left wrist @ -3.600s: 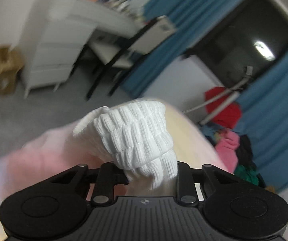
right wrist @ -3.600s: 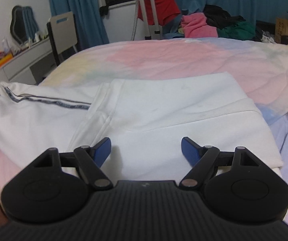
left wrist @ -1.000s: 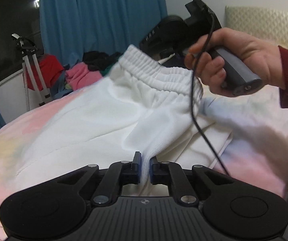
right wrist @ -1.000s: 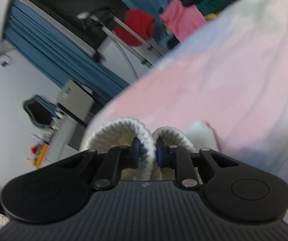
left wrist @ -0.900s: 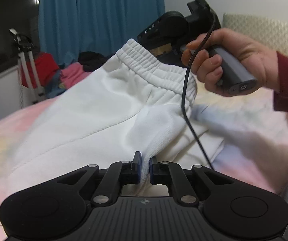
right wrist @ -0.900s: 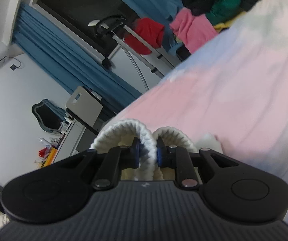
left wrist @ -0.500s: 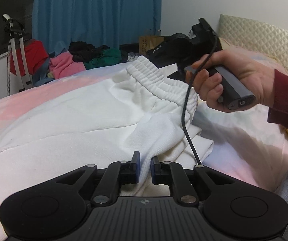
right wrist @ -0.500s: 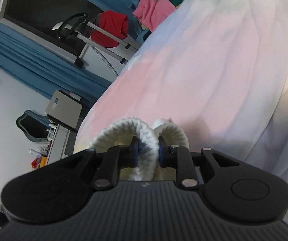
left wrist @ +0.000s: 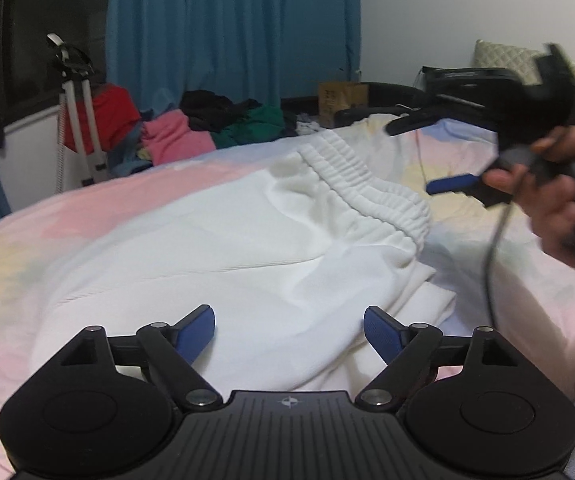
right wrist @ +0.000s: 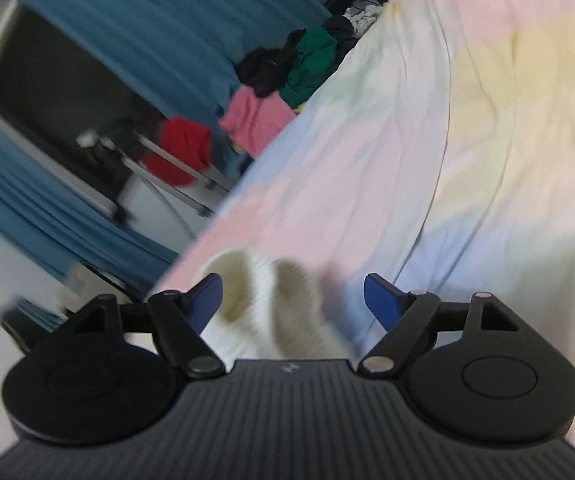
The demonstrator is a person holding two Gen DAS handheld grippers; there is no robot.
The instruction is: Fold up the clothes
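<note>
L gripper [left wrist: 289, 330] jaws apart, nothing held. R gripper [right wrist: 293, 300] jaws apart too, white pants [left wrist: 223, 248] lie folded on bed [left wrist: 87, 200], waistband [left wrist: 367, 192] at 1 o'clock.

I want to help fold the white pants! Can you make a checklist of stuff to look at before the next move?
1. Left gripper let go of the cloth: ok, its jaws are wide open above the white pants.
2. Right gripper let go: ok, jaws open, though the ribbed waistband sits between its fingers.
3. Pants resting on the bedsheet: ok.
4. Waistband end folded over the pants: ok, seen from the left wrist.
5. Fold smooth and edges lined up: not ok, the cloth is bunched and rumpled near the waistband.
6. Pant legs tucked in neatly: cannot tell, they are out of view.
</note>
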